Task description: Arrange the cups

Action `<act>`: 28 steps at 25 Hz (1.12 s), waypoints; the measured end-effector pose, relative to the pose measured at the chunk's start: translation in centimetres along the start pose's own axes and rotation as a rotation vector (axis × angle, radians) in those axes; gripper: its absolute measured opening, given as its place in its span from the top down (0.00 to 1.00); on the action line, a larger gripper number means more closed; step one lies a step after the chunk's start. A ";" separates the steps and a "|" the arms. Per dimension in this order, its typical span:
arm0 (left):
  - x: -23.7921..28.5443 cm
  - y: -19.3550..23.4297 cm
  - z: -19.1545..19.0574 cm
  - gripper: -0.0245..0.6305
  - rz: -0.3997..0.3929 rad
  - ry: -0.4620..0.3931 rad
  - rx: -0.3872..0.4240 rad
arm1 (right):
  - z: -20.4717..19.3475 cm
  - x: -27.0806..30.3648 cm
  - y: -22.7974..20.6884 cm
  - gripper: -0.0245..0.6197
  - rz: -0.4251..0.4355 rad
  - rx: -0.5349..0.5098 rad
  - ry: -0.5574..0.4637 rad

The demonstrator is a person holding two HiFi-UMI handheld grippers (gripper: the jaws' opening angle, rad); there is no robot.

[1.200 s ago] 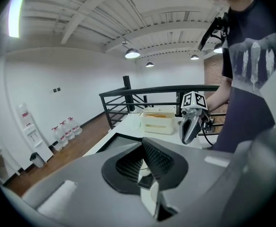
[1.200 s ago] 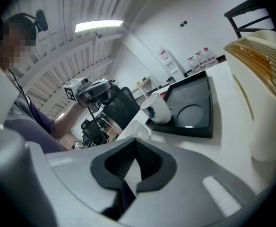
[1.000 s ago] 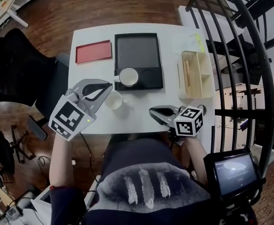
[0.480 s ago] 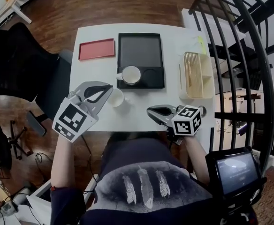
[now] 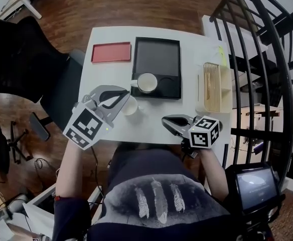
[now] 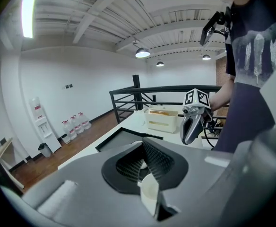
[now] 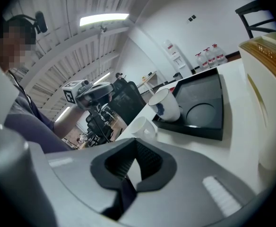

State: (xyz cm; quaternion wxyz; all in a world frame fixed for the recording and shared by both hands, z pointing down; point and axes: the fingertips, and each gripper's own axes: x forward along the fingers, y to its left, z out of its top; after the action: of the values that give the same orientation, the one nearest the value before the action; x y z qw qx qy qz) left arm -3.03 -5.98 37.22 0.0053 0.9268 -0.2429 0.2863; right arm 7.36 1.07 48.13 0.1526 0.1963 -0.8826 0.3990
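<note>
A white cup (image 5: pixel 147 82) with a blue mark (image 7: pixel 166 105) stands on the black tray (image 5: pixel 156 54), at its front left corner. A second white cup (image 5: pixel 130 106) stands on the white table (image 5: pixel 151 122) just in front of the tray. My left gripper (image 5: pixel 125 95) hovers beside this cup with its jaws shut and nothing in them; in the left gripper view the cup's rim (image 6: pixel 150 193) shows below my left gripper (image 6: pixel 143 143). My right gripper (image 5: pixel 167 122) is shut and empty near the table's front edge, to the right of both cups; its jaws (image 7: pixel 135 143) point toward them.
A red tray (image 5: pixel 111 51) lies at the table's back left. A cream organizer box (image 5: pixel 214 87) stands along the right edge. A black railing (image 5: pixel 267 59) runs to the right of the table, and a dark office chair (image 5: pixel 31 59) is at its left.
The head camera has shifted a little. Both grippers and both cups keep their places on the table.
</note>
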 end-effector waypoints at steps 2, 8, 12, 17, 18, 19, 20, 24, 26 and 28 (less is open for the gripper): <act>-0.1 0.2 0.2 0.94 0.017 -0.017 -0.015 | 0.1 -0.1 0.0 0.95 0.001 -0.002 -0.001; -0.5 0.8 0.1 0.94 0.063 -0.013 -0.030 | 0.2 0.0 -0.1 0.95 0.010 -0.005 -0.002; -1.0 0.7 -0.3 0.94 0.084 0.005 -0.029 | 0.0 0.1 0.2 0.95 0.025 -0.007 0.005; -1.4 0.5 -0.8 0.94 0.108 0.014 -0.042 | -0.2 0.4 0.9 0.95 0.063 -0.012 0.016; -1.4 0.5 -0.9 0.94 0.113 0.016 -0.044 | -0.2 0.5 0.9 0.95 0.069 -0.017 0.020; -1.4 0.5 -1.0 0.94 0.117 0.017 -0.048 | -0.1 0.6 0.8 0.95 0.072 -0.022 0.025; -1.5 0.4 -1.2 0.94 0.120 0.019 -0.052 | -0.1 0.7 0.8 0.95 0.074 -0.026 0.030; -1.9 0.2 -1.9 0.94 0.130 0.026 -0.060 | 0.1 1.0 1.0 0.95 0.081 -0.037 0.036; -2.2 0.1 -2.0 0.94 0.133 0.024 -0.059 | 0.2 1.2 1.3 0.95 0.083 -0.045 0.038; -2.6 0.2 -2.2 0.94 0.132 0.021 -0.058 | 0.4 1.4 1.6 0.95 0.084 -0.054 0.037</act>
State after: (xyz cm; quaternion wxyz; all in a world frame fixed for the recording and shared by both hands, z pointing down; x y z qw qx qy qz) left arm -6.09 -4.68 37.65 0.0159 0.9052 -0.3115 0.2887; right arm 5.31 1.44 47.50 0.1571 0.1476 -0.8975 0.3847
